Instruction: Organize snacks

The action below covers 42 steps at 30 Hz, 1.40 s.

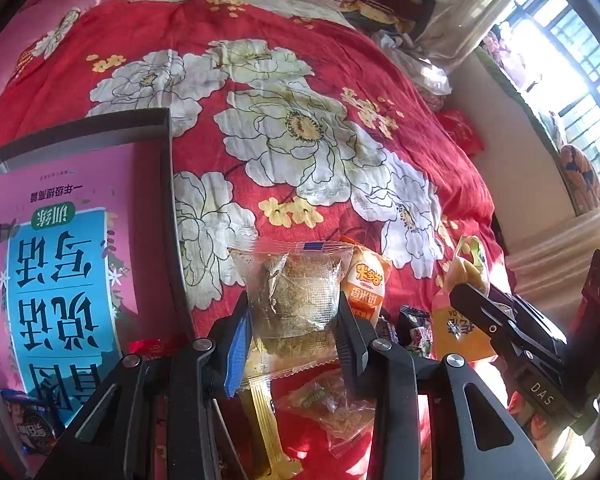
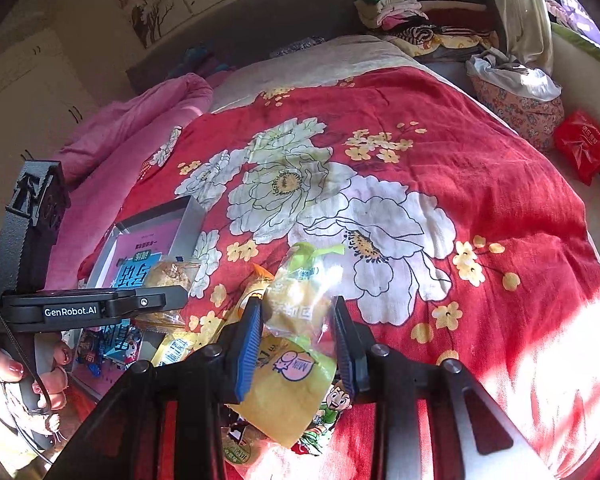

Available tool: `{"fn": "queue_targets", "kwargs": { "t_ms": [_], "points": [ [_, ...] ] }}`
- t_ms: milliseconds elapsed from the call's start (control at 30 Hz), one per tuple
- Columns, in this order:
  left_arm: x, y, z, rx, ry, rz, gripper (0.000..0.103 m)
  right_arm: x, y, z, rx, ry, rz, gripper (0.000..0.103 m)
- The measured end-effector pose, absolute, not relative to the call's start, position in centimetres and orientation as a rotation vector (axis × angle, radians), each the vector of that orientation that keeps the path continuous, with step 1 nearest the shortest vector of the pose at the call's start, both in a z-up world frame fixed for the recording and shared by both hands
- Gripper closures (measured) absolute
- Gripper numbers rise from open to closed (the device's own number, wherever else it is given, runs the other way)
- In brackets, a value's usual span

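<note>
Left gripper [image 1: 294, 320] pinching clear cake packet [image 1: 294, 296], upright, long axis along fingers, above red bedspread [image 1: 400, 80] beside gray tray [image 1: 164, 184]. Right gripper [image 2: 298, 332] pinching yellow snack bag [image 2: 296, 344], tilted, twisted end away from camera.

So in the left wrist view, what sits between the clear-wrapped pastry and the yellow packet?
An orange rice-cracker packet stands between the clear-wrapped pastry and the yellow packet, with a dark wrapper lower down. The left wrist view shows it.
</note>
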State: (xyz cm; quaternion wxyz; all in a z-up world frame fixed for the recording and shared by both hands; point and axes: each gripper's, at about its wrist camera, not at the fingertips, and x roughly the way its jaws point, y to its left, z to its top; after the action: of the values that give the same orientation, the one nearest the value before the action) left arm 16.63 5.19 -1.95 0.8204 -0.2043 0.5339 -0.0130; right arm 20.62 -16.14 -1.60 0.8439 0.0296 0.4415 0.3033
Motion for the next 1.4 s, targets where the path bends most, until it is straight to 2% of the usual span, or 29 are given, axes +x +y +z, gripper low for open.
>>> {"fn": "queue_targets", "kwargs": {
  "t_ms": [1400],
  "points": [
    [6.5, 14.4, 4.0, -0.532, 0.960, 0.134, 0.064, 14.1, -8.5, 3.8, -0.025, 0.857, 0.865, 0.069]
  ]
}}
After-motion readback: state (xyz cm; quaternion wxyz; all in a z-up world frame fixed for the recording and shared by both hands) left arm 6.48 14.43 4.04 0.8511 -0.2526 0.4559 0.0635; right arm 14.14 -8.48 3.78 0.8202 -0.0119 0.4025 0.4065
